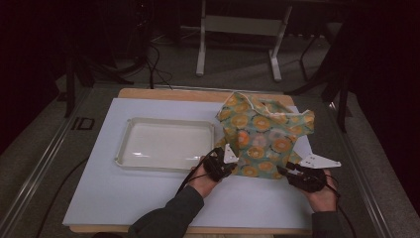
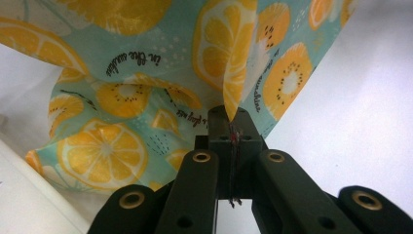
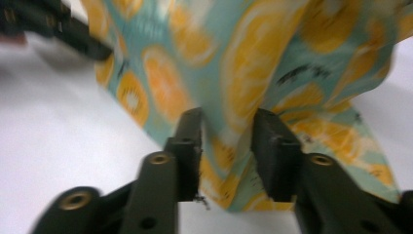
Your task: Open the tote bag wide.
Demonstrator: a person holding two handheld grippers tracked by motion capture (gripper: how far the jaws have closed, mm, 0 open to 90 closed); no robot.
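Note:
A teal cloth (image 1: 262, 131) printed with orange citrus slices is held up in a loose heap over the right half of the white board (image 1: 124, 198). My left gripper (image 1: 236, 162) is at the cloth's lower left edge. In the left gripper view its jaws (image 2: 229, 116) are shut on a thin fold of the cloth (image 2: 122, 151). My right gripper (image 1: 284, 171) is at the cloth's lower right corner. In the right gripper view its jaws (image 3: 228, 122) stand apart with a hanging fold of the cloth (image 3: 272, 48) between them, not pressed. The view is blurred.
A clear shallow tray (image 1: 166, 120) lies empty on the board, left of the cloth and close to my left hand. The board rests on a wooden table (image 1: 163, 93). Cables (image 1: 153, 69) and a white stand (image 1: 237, 25) are on the floor behind.

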